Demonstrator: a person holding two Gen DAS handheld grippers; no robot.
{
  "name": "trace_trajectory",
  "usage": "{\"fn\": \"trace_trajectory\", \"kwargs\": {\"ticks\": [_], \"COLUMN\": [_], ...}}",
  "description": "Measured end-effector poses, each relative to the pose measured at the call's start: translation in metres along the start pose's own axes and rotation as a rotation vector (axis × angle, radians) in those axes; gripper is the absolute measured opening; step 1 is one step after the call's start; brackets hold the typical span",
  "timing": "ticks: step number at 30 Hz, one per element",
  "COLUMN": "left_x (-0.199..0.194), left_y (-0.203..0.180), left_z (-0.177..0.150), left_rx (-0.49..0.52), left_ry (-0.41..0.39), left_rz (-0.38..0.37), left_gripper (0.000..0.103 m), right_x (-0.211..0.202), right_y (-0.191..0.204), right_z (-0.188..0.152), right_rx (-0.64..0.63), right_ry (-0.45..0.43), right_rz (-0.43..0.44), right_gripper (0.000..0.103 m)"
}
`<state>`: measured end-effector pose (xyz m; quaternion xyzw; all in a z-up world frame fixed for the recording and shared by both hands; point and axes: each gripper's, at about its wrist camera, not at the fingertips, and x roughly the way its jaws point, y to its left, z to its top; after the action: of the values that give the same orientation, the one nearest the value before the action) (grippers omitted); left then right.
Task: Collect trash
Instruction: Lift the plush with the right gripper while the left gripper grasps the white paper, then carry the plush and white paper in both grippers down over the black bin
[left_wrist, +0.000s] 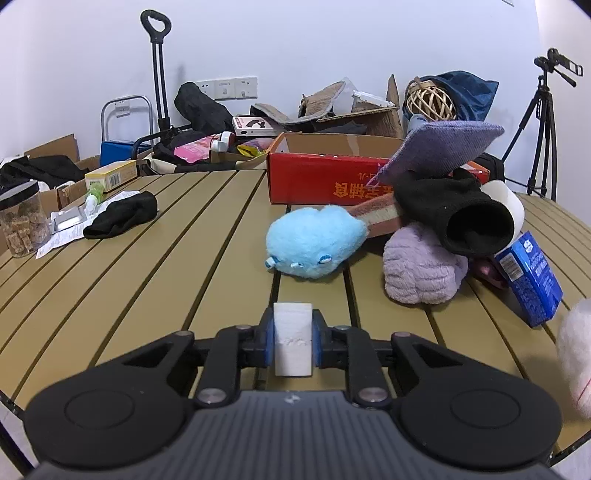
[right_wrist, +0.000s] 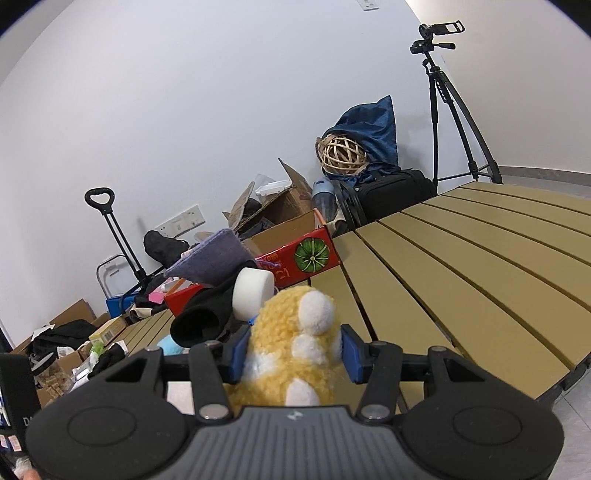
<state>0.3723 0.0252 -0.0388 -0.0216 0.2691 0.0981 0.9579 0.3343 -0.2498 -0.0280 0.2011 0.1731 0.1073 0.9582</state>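
My left gripper (left_wrist: 292, 338) is shut on a small white foam block (left_wrist: 292, 341), its blue pads pressed to both sides, low over the slatted tan table (left_wrist: 155, 280). A yellow and white plush toy (right_wrist: 295, 354) sits squeezed between the blue pads of my right gripper (right_wrist: 293, 354), held above the table's near edge. Ahead of the left gripper lie a light blue plush (left_wrist: 314, 242), a lilac fluffy bundle (left_wrist: 421, 267), a black sock (left_wrist: 465, 218) and a blue carton (left_wrist: 528, 277).
A red cardboard box (left_wrist: 325, 177) stands at the table's back. At the left lie a black cloth (left_wrist: 122, 216), papers and a clear jar (left_wrist: 22, 218). Behind the table are boxes, a hand cart (left_wrist: 159, 70), a wicker ball (left_wrist: 430, 101) and a tripod (right_wrist: 454, 107).
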Motion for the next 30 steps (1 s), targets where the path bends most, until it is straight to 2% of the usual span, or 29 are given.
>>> {"fn": "trace_trajectory", "kwargs": {"ticks": [13, 22, 30], "left_x": [-0.019, -0.052, -0.090], "left_y": [0.007, 0.008, 0.009], "left_z": [0.000, -0.009, -0.025], "left_rx": [0.004, 0.011, 0.031], "left_ry": [-0.048, -0.094, -0.124], "left_rz": [-0.018, -0.104, -0.154], "left_gripper": [0.019, 0.019, 0.019], "right_x": [-0.008, -0.026, -0.059], "right_y": [0.006, 0.007, 0.002], "right_z": [-0.006, -0.013, -0.029], "right_rx": [-0.017, -0.019, -0.004], "right_ry": [0.006, 0.008, 0.031], "right_rz": [0.029, 0.037, 0.023], "right_gripper": [0.049, 0.049, 0.049]}}
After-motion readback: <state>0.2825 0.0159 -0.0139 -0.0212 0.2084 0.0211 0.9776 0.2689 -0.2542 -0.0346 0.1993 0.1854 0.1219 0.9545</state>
